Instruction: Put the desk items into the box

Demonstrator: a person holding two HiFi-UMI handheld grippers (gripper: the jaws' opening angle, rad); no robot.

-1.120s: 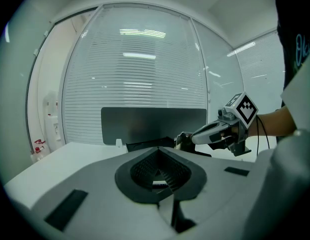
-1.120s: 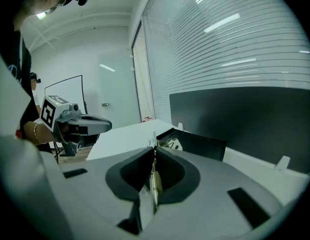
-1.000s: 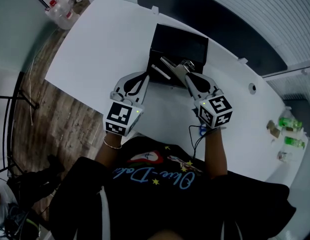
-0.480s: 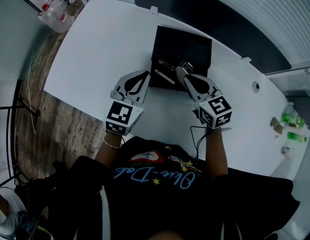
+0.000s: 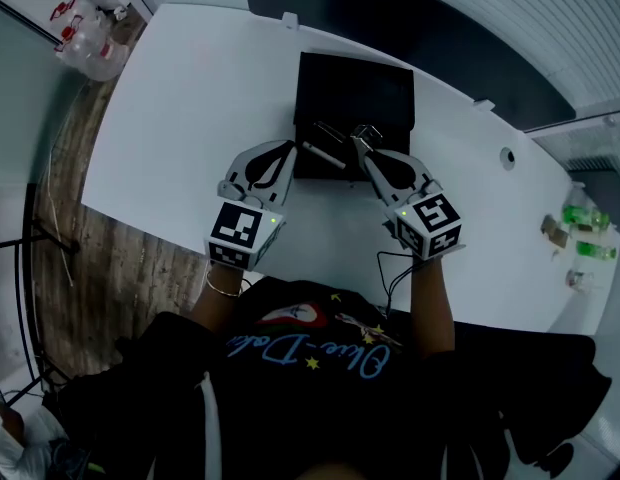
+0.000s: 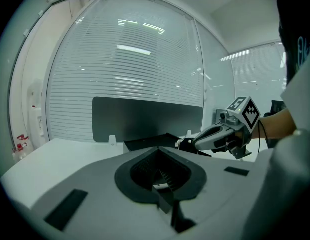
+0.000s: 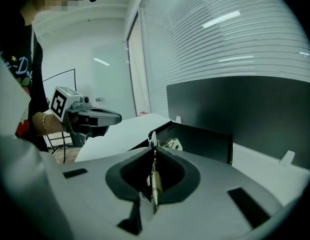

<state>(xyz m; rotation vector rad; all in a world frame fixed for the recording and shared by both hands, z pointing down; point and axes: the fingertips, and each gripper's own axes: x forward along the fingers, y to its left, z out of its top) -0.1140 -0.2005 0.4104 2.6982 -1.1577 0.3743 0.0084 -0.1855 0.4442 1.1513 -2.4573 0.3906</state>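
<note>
Box [image 5: 355, 88], black and open, stands upper centre on the white tabletop [image 5: 190, 98]; a pale stick [image 5: 320, 154] lies inside by its lower edge. Right hand-held gripper [image 5: 358, 146] pinches a thin metal piece [image 7: 154, 182] over that edge, seen edge-on, kind unclear. Left hand-held gripper [image 5: 288, 149] is pressed together, empty, beside the box's lower left corner.

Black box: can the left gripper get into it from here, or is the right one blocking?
Likely yes. The left gripper sits at the near-left corner of the open-topped black box; the right gripper, shut on a thin metal item, is over the near edge further right, clear of it.
</note>
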